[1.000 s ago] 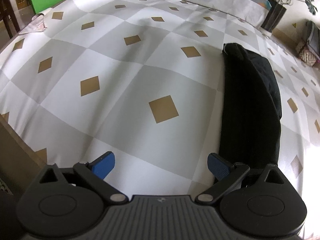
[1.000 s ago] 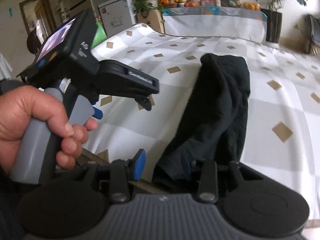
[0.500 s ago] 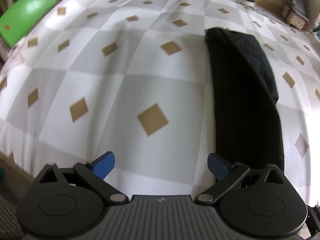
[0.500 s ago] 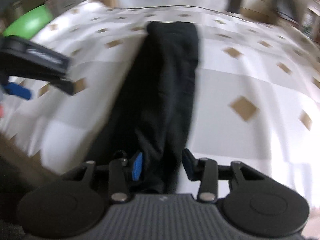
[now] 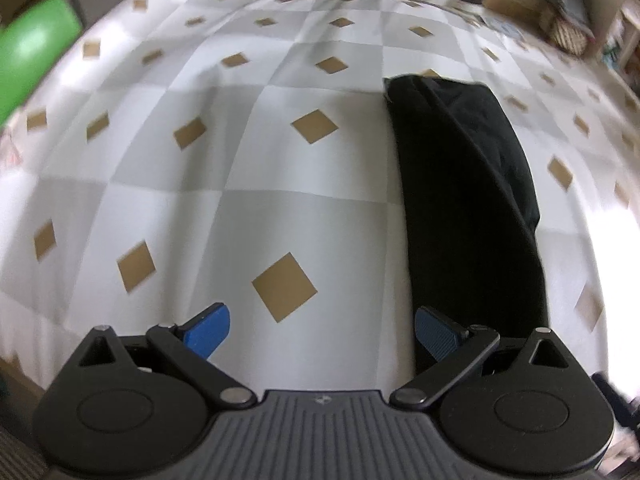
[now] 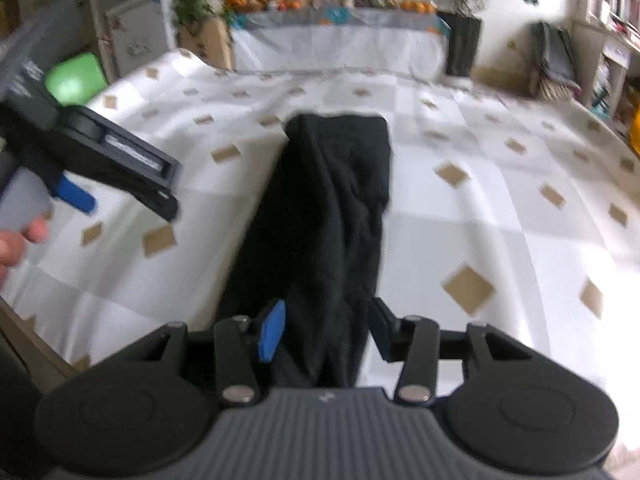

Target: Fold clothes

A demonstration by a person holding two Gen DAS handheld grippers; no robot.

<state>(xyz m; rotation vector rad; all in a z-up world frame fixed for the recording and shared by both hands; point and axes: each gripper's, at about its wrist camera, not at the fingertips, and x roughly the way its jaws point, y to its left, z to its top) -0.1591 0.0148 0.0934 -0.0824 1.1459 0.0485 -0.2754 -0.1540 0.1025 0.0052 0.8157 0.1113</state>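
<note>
Checkered tablecloth [image 5: 280,208] carries a black garment [image 6: 328,208] folded into a long strip, lying lengthwise. Right gripper [image 6: 326,330] clamps its near end; left gripper [image 5: 322,332] hangs wide, empty beside it. Next, probably fold the strip crosswise.

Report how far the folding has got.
Done: the black garment lies folded lengthwise into a narrow strip on the checked sheet. In hand: the right gripper straddles its near end. Left: folding it shorter; the left gripper is open and holds nothing.
</note>
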